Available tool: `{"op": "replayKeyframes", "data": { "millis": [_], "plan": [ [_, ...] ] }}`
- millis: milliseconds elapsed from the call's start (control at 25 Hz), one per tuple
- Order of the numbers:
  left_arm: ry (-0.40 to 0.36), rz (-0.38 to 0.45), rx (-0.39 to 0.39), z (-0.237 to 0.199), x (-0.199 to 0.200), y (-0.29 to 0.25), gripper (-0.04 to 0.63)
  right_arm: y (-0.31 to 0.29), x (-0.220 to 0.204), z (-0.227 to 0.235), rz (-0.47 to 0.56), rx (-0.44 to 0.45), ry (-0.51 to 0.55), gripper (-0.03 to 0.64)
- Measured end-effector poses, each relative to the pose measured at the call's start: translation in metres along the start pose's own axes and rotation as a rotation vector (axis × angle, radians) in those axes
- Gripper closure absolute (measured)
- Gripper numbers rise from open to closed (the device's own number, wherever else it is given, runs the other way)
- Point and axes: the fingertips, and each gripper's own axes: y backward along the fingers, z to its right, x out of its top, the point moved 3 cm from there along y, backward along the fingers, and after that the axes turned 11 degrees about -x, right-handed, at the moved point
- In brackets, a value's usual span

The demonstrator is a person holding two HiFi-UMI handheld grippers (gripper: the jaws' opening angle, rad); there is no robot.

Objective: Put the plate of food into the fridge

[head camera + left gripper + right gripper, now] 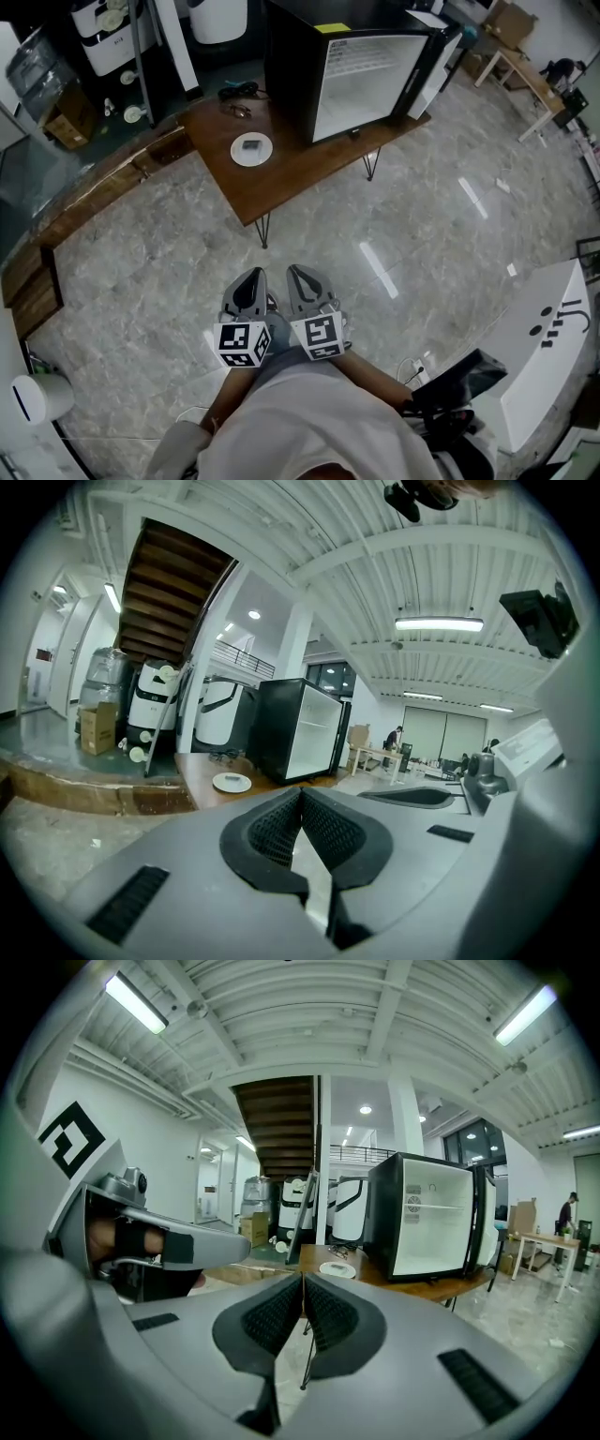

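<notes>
Two tools, the left tool (251, 279) and the right tool (300, 277), are held side by side just in front of the person, each with its marker cube (244, 344) at the rear. Both point ahead over the marble floor (141, 272). Each tool is clenched, its ribbed pads meeting at the tip with nothing between them, as both gripper views show. The plate (251, 149) lies well apart from both tools, straight ahead of them on the near part of the wooden table (309, 173). It sits slightly left of the left tool's jaw line and slightly right of the right tool's. A small grey portion rests at the plate's centre, too small to identify. Farther ahead and to the right of the plate, the black fridge (361, 80) stands on the same table. Its door (433, 56) is swung open on the right, and its white interior faces the tools.
</notes>
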Motion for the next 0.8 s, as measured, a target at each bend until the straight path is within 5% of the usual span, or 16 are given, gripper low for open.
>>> {"op": "replayKeyframes", "data": {
  "millis": [600, 800],
  "plan": [
    [-0.034, -0.005, 0.008, -0.198, 0.091, -0.087, 0.577, -0.221, 0.083, -0.039, 0.034, 0.003, -0.027, 0.598],
    [0.023, 0.003, -0.010, -0.233, 0.099, -0.113, 0.577, -0.264, 0.088, -0.040, 0.027, 0.005, -0.023, 0.598]
  ]
}}
